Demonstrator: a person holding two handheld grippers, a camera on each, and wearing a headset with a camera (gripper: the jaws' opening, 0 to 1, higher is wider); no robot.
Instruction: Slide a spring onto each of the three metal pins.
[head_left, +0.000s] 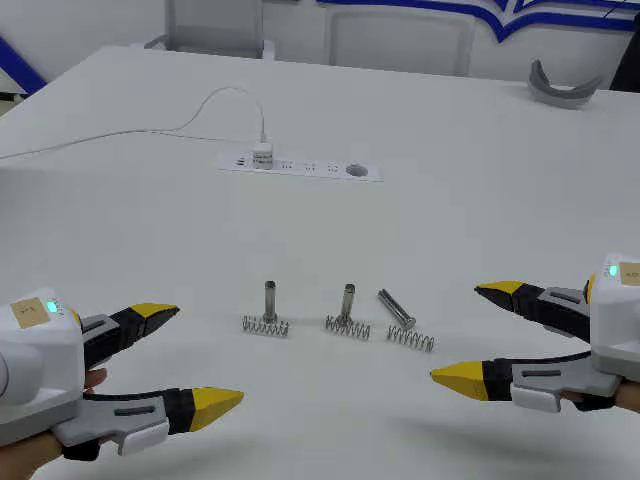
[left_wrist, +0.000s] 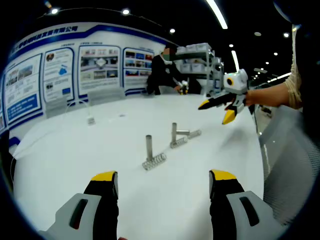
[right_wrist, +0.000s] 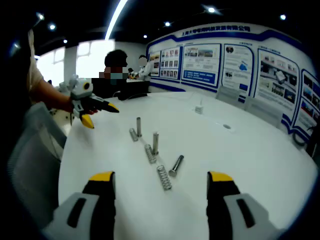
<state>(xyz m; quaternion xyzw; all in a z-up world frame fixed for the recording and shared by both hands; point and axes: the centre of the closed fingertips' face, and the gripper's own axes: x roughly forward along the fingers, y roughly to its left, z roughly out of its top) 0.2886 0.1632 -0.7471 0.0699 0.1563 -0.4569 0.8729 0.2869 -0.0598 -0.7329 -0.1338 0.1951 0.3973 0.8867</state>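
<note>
Just pins beside loose springs.

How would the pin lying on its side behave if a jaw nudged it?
The lying pin looks round and smooth, so it would probably roll rather than slide. It appears solid metal, likely stiff and heavy for its size. The spring close by might stop it.

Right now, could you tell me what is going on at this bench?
A person holds the left gripper and the right gripper open and empty on either side of the parts on the white table. The left pin and middle pin stand upright; the right pin lies flat. The left spring, middle spring and right spring lie beside them, none on a pin yet.
</note>
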